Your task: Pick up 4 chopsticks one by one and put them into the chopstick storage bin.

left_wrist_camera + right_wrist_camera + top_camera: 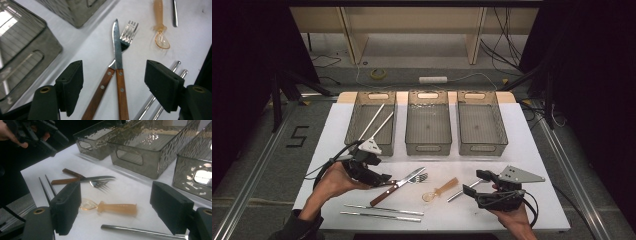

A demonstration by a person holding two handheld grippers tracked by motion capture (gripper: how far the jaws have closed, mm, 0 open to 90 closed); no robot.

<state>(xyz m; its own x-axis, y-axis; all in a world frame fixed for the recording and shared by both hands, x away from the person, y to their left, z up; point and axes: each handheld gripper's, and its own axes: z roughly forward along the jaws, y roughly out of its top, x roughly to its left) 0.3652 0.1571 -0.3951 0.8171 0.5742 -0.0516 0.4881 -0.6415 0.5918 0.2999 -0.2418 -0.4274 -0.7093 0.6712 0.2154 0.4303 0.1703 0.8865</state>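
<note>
From the high view, we hold the left gripper (379, 179) low over the near left of the desk (532, 150), just beside the wooden handles of the knife (398, 185) and fork (412, 177), which lie crossed. The right gripper (472, 182) rests at the near right, by a metal spoon handle (459, 191). Three bins stand along the far side; the left bin (371, 122) already has chopsticks in it.

In the left gripper view, our fingers (71, 87) stand wide apart and released, with both wooden handles lying between them, untouched.

In the right gripper view, those fingers (67, 205) are also spread and empty, with the amber spoon (110, 207) lying ahead on the desk.

We judge this as sorting cutlery into bins, at the approach step. Next we should lower the left gripper, pick one handle rather than both, and close on it.
</note>
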